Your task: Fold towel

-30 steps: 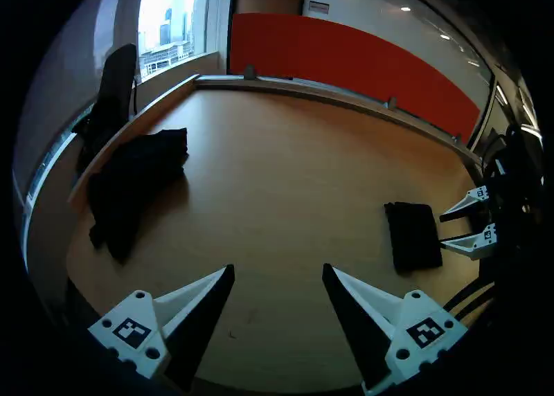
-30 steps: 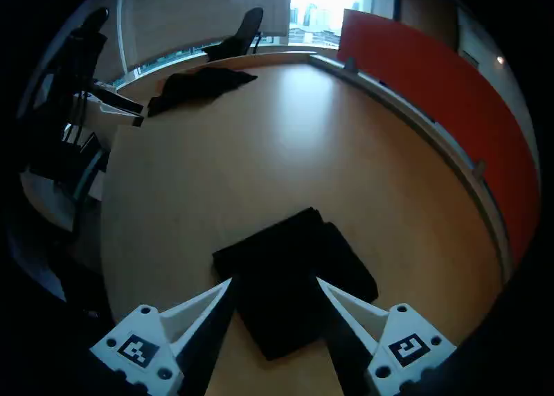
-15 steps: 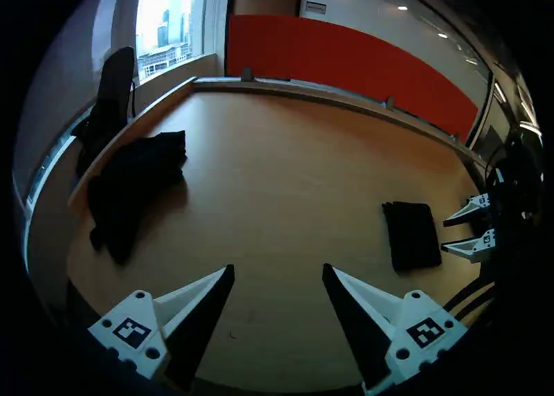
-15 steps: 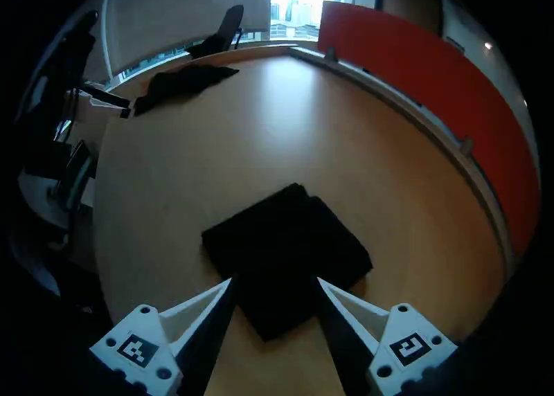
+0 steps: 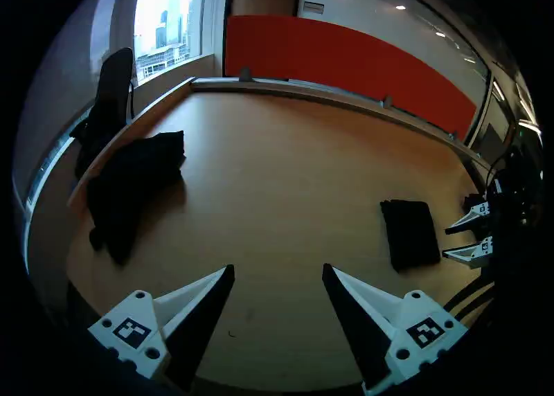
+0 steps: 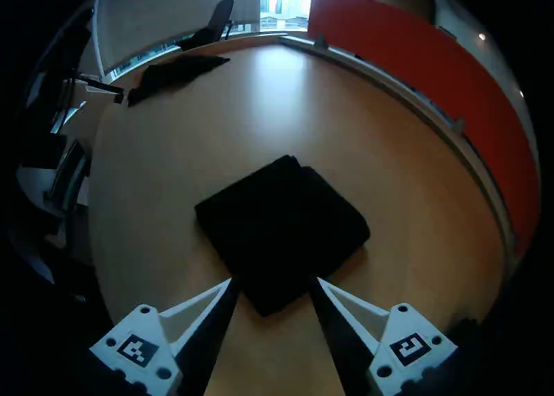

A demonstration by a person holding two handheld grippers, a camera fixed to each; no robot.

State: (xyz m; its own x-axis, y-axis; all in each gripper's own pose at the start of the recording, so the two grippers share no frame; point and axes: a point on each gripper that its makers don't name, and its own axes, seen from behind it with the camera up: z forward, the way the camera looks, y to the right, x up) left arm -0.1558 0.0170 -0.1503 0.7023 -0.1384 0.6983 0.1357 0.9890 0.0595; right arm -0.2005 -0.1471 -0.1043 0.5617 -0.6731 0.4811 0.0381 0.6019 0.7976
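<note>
seemingly done: the towel (image 6: 280,223) lies folded square at twelve o'clock before the right gripper (image 6: 273,281). it and the left gripper (image 5: 277,267) both gape wide, holding nothing.

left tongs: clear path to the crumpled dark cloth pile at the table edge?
Probably yes. The left tongs are open and empty, and bare table lies between them and the crumpled dark cloth, which sits off to their left. Whether it is within reach I cannot tell.
</note>
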